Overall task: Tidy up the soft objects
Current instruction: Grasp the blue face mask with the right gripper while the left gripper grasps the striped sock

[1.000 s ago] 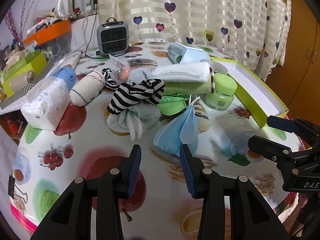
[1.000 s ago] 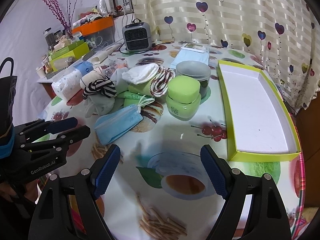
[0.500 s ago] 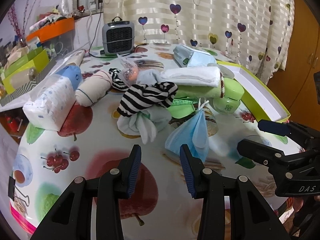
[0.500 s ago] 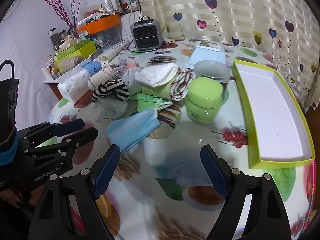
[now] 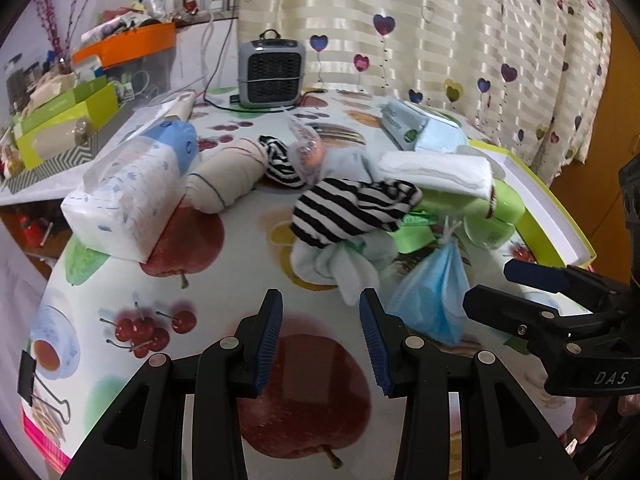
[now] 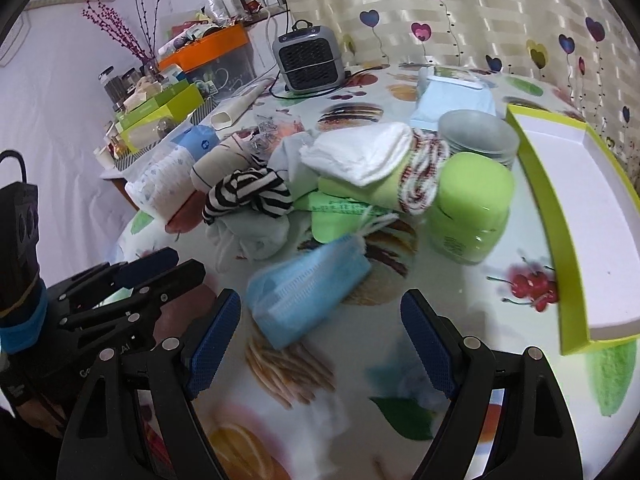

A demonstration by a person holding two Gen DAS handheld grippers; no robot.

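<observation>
Wide view first: the table (image 6: 460, 280) with its fruit-print cover carries a heap of soft things dead ahead of both grippers, and the empty green-rimmed tray (image 6: 548, 208) lies off to the right of the right gripper (image 6: 320, 344). Nearer in, the heap: a white folded cloth (image 6: 360, 156) on top at the far side, a striped sock (image 6: 248, 192) ahead and to the left. And closest of all, the blue face mask (image 6: 308, 292), lying flat on the table just ahead of the right gripper, a touch left of its centre line. Its long axis runs diagonally, near end low left, far end with the white ear loops up and to the right. The right gripper's jaws are spread wide, nothing between them. From the left gripper (image 5: 320, 332), jaws parted and empty, that mask (image 5: 432, 300) sits ahead and off to the right, outside its right finger. So the right one looks nearer and better lined up; it likely needs a small twist to close across the mask's short side.
</observation>
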